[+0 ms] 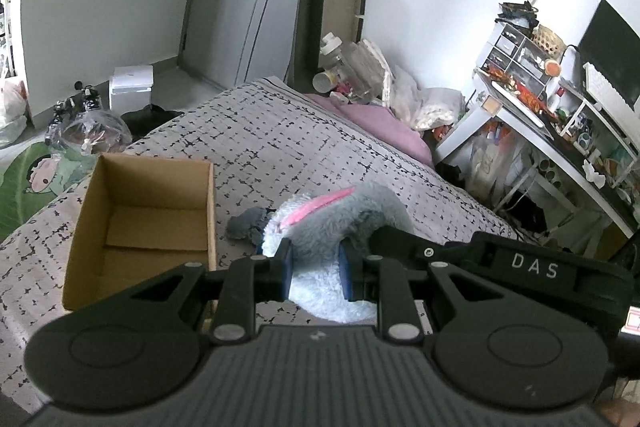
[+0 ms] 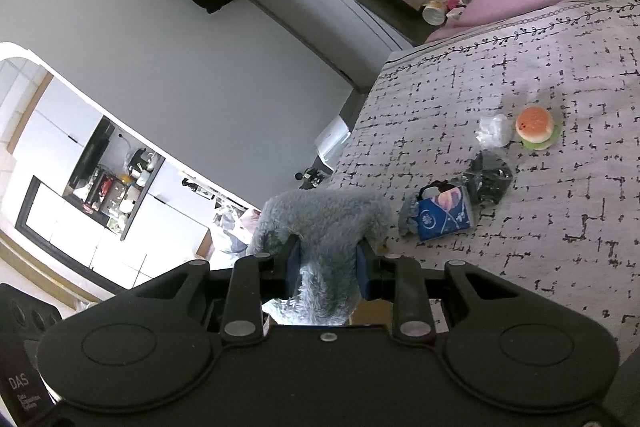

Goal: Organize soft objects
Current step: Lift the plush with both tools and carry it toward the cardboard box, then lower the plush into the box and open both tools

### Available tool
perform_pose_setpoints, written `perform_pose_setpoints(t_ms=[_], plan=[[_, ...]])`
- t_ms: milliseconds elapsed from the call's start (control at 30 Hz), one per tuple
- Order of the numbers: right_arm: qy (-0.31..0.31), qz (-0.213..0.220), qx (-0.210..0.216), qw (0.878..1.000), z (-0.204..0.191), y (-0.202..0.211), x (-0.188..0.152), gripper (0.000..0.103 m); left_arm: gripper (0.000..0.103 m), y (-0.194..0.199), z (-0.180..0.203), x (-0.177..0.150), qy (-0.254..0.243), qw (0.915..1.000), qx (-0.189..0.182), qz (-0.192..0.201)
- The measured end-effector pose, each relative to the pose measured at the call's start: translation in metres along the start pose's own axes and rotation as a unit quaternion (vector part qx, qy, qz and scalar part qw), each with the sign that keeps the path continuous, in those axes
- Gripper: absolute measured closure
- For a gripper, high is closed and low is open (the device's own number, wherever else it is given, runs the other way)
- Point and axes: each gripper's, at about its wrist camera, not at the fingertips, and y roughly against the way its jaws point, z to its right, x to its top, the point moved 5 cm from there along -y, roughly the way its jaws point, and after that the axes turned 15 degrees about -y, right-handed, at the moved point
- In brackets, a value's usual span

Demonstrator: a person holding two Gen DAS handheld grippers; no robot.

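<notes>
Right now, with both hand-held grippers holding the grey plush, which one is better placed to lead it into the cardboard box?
Probably the left hand-held gripper. Its view shows the open cardboard box beside the grey plush. The right hand-held gripper faces other items on the bed, with no clear view of the box.

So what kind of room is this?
Most likely a bedroom: there's a bed with a pink pillow, and a messy desk beside it.

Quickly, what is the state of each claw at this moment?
Left claw: closed on the fluffy grey plush toy with a pink ear.
Right claw: closed on the same plush toy.
</notes>
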Motion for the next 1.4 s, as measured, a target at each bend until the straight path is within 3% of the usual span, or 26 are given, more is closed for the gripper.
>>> perform_pose_setpoints(t_ms=[767, 1067, 1400], plan=[[0.027, -0.023, -0.019, 0.999, -0.027, -0.048, -0.029, 0.075, 0.081, 0.000, -0.066, -0.015, 0.054, 0.9985, 0.003, 0.000], [0.029, -0.041, -0.037, 0.998, -0.026, -0.080, -0.041, 0.075, 0.081, -0.016, -0.100, -0.028, 0.088, 0.9960, 0.002, -0.015], [0.037, -0.083, -0.061, 0.994, -0.029, -0.129, -0.063, 0.075, 0.081, -0.035, -0.142, -0.046, 0.111, 0.9924, 0.027, -0.045]])
